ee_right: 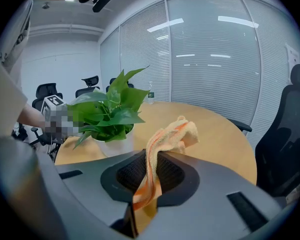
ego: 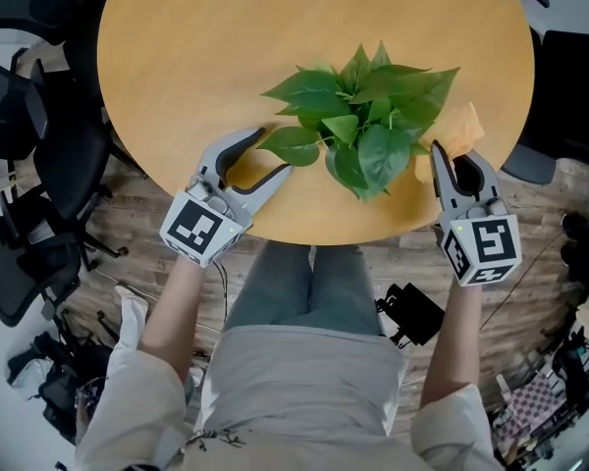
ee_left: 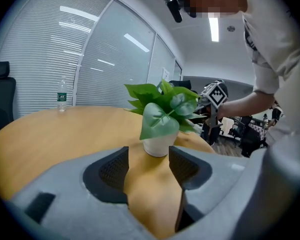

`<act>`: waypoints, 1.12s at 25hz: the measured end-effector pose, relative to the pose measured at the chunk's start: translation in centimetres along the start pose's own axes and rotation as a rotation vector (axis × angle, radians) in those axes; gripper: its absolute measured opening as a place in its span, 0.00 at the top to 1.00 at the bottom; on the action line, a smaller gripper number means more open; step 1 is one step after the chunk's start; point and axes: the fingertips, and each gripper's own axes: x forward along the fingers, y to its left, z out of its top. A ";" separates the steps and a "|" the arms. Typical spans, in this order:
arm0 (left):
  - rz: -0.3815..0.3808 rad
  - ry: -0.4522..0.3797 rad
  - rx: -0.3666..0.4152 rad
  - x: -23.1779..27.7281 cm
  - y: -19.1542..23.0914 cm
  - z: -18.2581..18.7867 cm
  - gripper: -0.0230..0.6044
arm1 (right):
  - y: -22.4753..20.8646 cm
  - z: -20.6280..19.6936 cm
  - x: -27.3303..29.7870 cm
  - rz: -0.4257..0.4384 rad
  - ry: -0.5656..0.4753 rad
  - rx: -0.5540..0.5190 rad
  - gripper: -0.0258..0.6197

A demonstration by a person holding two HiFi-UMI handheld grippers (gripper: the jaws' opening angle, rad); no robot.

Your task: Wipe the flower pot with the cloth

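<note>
Smooth matt wooden table (ego: 177,47), soft terry orange cloth (ee_right: 172,134), smooth white pot (ee_left: 157,146), waxy green leaves (ego: 373,116)

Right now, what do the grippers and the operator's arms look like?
The left gripper and the right gripper are grey moulded two-jaw shells, black textured pads, each with a cube of black-and-white square markers. Pale sleeves, rolled up.

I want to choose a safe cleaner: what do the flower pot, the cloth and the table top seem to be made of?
The flower pot: probably glazed ceramic or plastic; smooth, plain white.
The cloth: soft terry-like fabric, orange; fuzzy surface, limp folds.
The table top: wood or wood-look laminate, matte; even honey colour.
</note>
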 end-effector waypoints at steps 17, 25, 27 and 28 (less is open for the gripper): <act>-0.160 -0.029 0.057 5.7 -2.2 1.5 0.56 | 3.2 0.9 5.0 0.181 -0.066 -0.166 0.89; -0.214 -0.039 0.077 6.5 -2.8 1.7 0.56 | 4.2 0.3 6.2 0.225 -0.018 -0.269 0.89; -0.214 -0.039 0.066 6.6 -2.8 1.7 0.56 | 4.4 0.3 6.3 0.232 -0.014 -0.277 0.89; -0.210 -0.038 0.059 6.6 -2.8 1.6 0.56 | 4.4 0.2 6.3 0.235 -0.011 -0.283 0.89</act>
